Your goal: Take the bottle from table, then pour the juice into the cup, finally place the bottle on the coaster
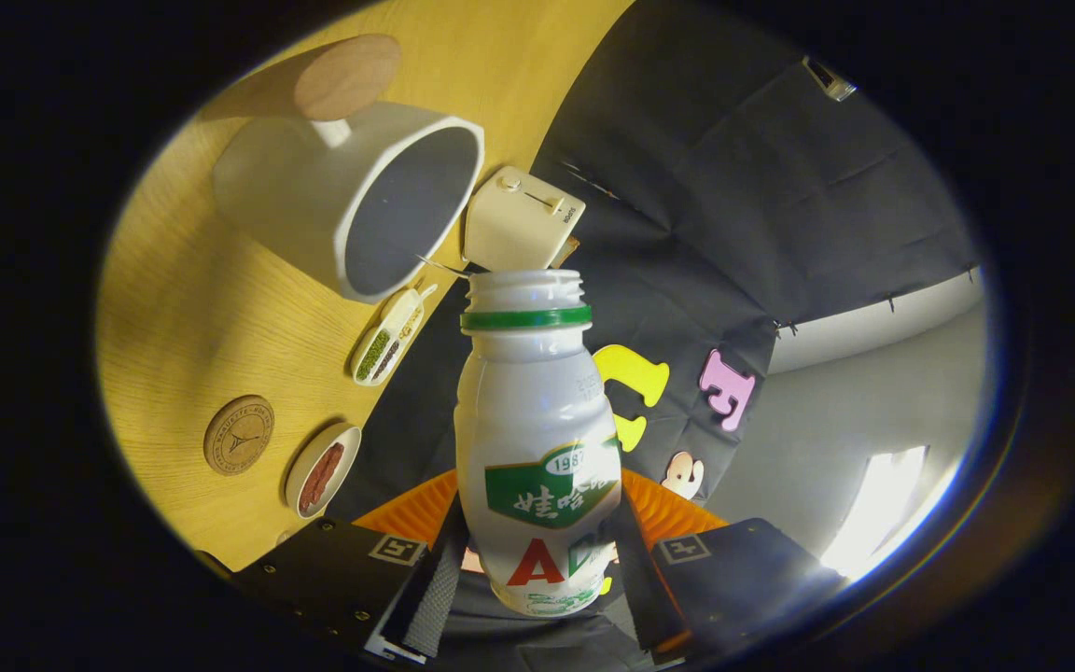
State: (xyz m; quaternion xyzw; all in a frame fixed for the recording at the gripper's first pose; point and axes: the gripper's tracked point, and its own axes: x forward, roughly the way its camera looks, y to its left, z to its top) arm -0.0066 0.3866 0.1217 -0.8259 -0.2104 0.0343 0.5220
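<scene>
Claw [537, 569] grips the bottle [537, 448] — tip slowly, keeping its open mouth over the cup [351, 196] — avoid overshooting the rim.

The tongs [537, 569] hold a white bottle [536, 439] by its lower part, with 1 finger pressed on each side. The bottle has a green ring under its open mouth. The view is tipped, so the yellow bench [192, 355] looks slanted. Just past the bottle mouth sits a big white cup [351, 201]. A cream box [519, 219] is beside the cup. A round coaster [239, 434], a small dish [321, 469] and a long tray [391, 334] lie on the bench.
</scene>
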